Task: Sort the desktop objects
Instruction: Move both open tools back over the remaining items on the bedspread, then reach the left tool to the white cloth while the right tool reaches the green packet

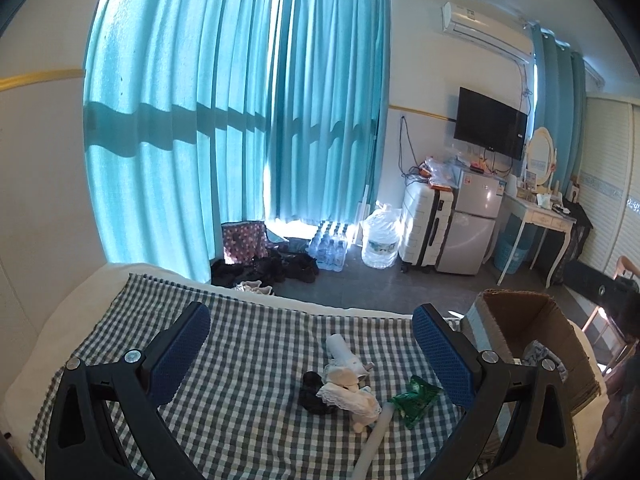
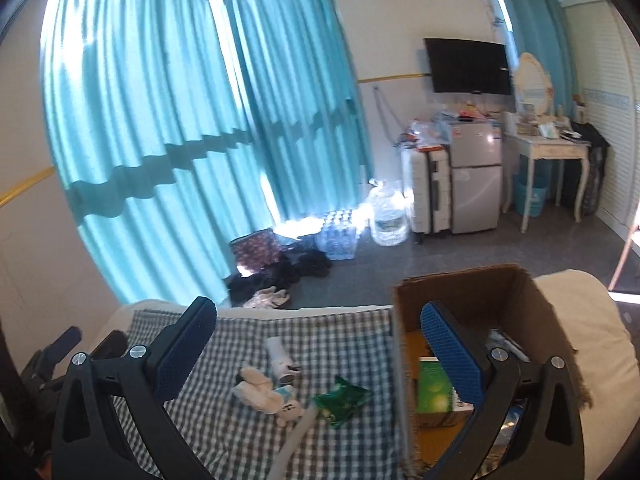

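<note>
The left hand-held gripper (image 1: 312,344) hangs above the checked cloth (image 1: 248,412) on the bed, its two blue-padded fingers spread wide with nothing between them. The right hand-held gripper (image 2: 318,342) is likewise spread and empty; one of its fingers sits over the cloth, the other over the open mouth of the cardboard box (image 2: 532,300).

Taking the cardboard box as landmark: it stands at the far-right edge of the cloth. Just beside its near wall lies a green packet (image 2: 340,400). Farther from the box, a small heap holds a white plush toy (image 2: 266,390), a white bottle (image 2: 280,356) lying on its side, and, seen from the left wrist, a dark object (image 1: 314,392) touching the heap on its far side from the box. A pale tube (image 2: 294,440) runs from the heap toward the camera and is cut off at the bottom edge. Inside the box sits a green-and-white carton (image 2: 434,388), half hidden behind the right finger; other contents there are too obscured to name.

Beyond the box, across the floor, stand a white suitcase (image 2: 424,188), a small fridge (image 2: 476,176) and a large water jug (image 2: 386,216), with teal curtains (image 2: 180,120) behind.
</note>
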